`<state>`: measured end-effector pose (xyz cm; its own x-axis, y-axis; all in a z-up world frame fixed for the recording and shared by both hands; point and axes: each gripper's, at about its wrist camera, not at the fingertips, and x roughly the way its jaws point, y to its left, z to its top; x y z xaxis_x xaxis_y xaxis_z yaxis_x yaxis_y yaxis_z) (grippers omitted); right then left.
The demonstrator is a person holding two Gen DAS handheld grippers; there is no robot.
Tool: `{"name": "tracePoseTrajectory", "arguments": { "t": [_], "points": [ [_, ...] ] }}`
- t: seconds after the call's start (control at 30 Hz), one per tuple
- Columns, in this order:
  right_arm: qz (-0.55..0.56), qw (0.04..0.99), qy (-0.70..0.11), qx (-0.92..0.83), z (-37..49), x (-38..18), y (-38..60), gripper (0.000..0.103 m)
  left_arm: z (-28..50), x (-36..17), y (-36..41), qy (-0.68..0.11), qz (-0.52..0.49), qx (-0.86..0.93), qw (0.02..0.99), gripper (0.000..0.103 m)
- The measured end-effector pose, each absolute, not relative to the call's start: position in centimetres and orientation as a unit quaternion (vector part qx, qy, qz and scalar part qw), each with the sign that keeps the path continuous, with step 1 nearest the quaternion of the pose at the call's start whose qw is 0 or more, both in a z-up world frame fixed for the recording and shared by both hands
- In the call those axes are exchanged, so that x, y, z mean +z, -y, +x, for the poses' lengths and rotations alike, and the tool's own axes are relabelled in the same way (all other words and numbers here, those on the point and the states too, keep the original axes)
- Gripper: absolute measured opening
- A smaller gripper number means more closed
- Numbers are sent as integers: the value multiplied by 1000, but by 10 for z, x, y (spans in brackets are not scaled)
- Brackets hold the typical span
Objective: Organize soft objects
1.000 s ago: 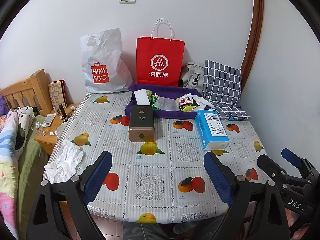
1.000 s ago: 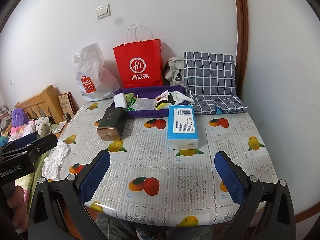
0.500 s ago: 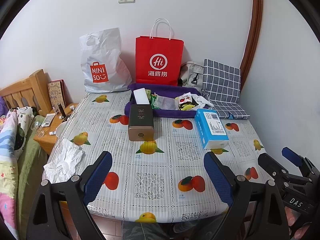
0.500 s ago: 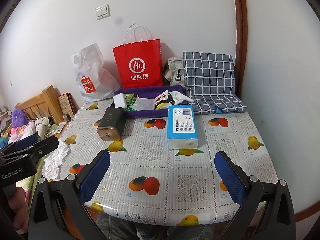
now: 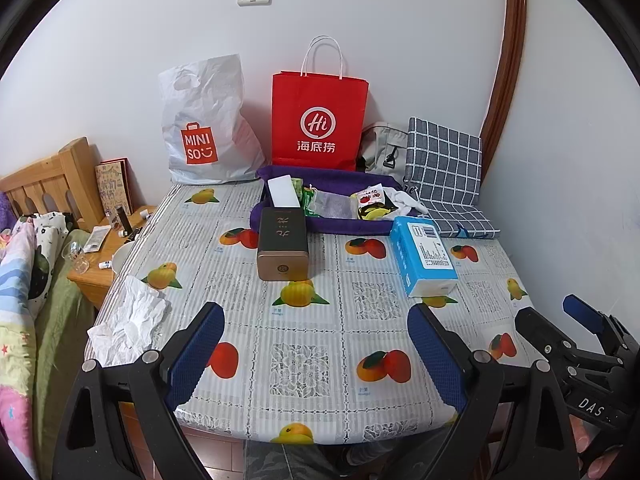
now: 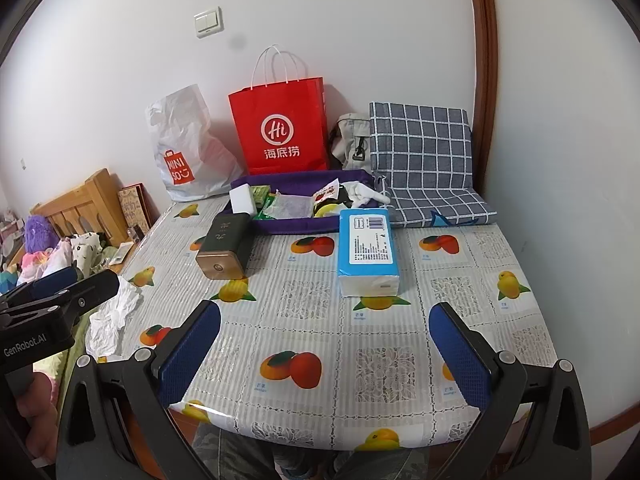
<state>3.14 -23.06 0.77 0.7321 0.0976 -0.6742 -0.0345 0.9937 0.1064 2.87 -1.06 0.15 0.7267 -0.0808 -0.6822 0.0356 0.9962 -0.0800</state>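
Both jaws stood wide apart and empty: left hand-held gripper (image 5: 316, 348), right hand-held gripper (image 6: 324, 352), above the near worktop (image 6: 384, 364) edge. Crumpled tissue (image 5: 128, 326) lay at the left edge. Blue tissue pack (image 6: 368, 254) sat mid-worktop, just before the purple tray (image 6: 296, 224).

Even, soft indoor light fills both fisheye views, with no hard shadows; the white wall (image 5: 400, 40) reads bright and flat. A small glare streak shows on the glossy fruit-print tablecloth (image 6: 200, 406) at its near edge in the right wrist view. Focus is sharp across the table, text on the red paper bag (image 5: 318, 120) legible. Strong barrel distortion bends the brown door frame (image 5: 508, 60) into a curve, and black vignetting closes every corner.
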Motion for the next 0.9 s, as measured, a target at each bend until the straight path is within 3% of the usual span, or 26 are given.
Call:
{"name": "tracePoseTrajectory", "arguments": {
  "t": [0.9],
  "points": [
    [39, 934, -353, 32, 24, 16, 227, 103, 29, 3, 10, -368, -30, -32, 929, 93]
  ]
}}
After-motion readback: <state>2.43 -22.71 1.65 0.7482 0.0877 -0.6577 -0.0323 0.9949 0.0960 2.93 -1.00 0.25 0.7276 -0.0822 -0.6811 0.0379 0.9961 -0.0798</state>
